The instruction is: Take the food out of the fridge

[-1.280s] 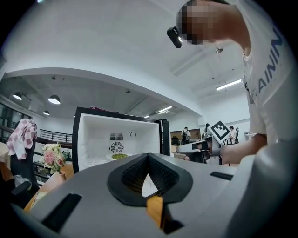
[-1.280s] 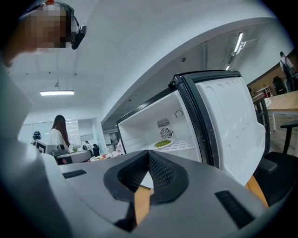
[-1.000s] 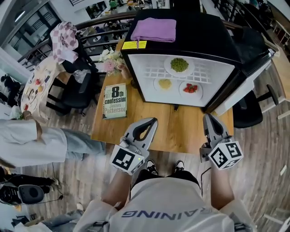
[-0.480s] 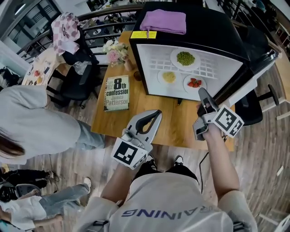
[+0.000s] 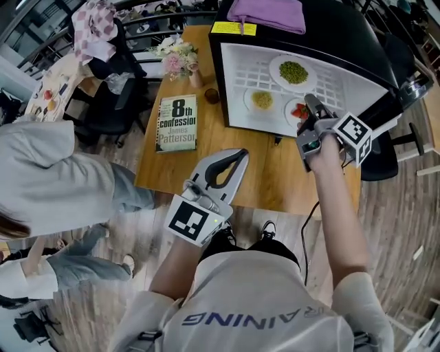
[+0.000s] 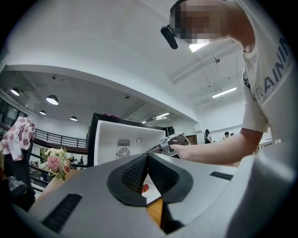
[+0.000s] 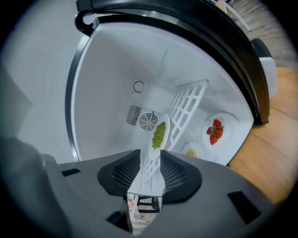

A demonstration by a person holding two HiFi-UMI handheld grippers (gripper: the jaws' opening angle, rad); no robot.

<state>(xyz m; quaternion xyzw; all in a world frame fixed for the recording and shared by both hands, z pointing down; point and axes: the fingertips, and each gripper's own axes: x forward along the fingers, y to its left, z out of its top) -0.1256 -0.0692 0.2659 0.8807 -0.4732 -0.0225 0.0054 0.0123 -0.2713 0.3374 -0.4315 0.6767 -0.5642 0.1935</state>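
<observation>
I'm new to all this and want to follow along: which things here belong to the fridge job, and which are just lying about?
Job: fridge, greens plate, yellow-food plate, strawberry plate.
Lying about: book, flowers, purple cloth.

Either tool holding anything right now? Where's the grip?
Nothing held: left tool shut, empty; right tool jaws just opening, nothing between them, green-food plate ahead.
</observation>
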